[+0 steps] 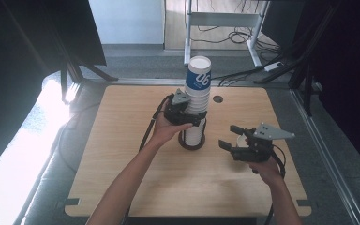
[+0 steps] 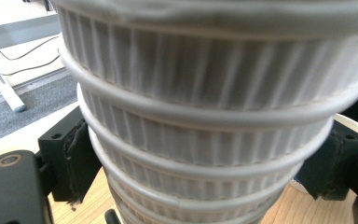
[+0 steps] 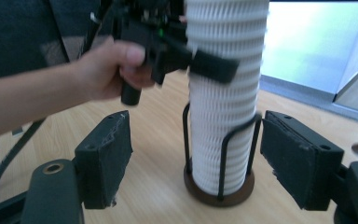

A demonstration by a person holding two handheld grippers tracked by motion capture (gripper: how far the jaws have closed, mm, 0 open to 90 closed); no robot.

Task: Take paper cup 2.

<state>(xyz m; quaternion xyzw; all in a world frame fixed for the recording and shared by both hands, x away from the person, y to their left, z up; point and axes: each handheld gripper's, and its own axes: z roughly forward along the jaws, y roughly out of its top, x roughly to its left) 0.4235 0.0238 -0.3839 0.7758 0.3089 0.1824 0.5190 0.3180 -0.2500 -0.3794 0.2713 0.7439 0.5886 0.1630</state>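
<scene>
Wooden table [image 1: 136, 187] — grey floor [image 1: 136, 65], desk frame [image 1: 225, 21] beyond

Cup stack [image 2: 205, 116]: top and foot cut off in the left gripper view, ribbing blurred; top also cut off in the right gripper view. Stack covers the wire holder's [image 3: 219, 186] far side. Blue print on top cup [image 1: 198, 78] unreadable beyond large numerals.

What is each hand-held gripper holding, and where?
The left hand-held gripper clamps the stack of cups around its middle; the right hand-held gripper holds nothing.
</scene>
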